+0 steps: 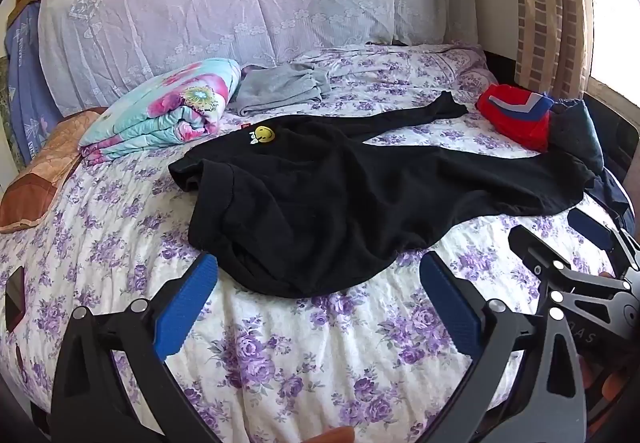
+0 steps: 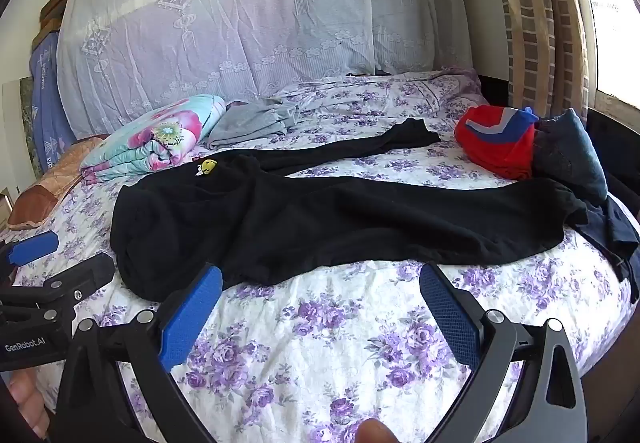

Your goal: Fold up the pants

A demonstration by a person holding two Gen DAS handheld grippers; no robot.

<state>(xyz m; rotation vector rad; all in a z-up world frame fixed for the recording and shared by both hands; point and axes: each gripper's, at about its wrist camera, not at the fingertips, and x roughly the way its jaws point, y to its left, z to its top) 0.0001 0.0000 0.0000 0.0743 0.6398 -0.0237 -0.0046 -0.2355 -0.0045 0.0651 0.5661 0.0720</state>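
On the bed [image 1: 280, 363], soft limp pants [image 1: 320, 195] (likely light) lie before my left gripper [image 1: 316, 307] and right gripper [image 2: 320, 307], both wide and empty; I'd pinch the waistband.

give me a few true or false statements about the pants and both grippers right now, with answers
1. The black pants lie spread out on the floral bedsheet. True.
2. The left hand-held gripper is shut on the pants. False: it is open and holds nothing.
3. A yellow smiley patch sits on the pants. True.
4. The right hand-held gripper holds a pant leg. False: it is open, empty.
5. The red garment lies on top of the pants. False: it sits beside them.
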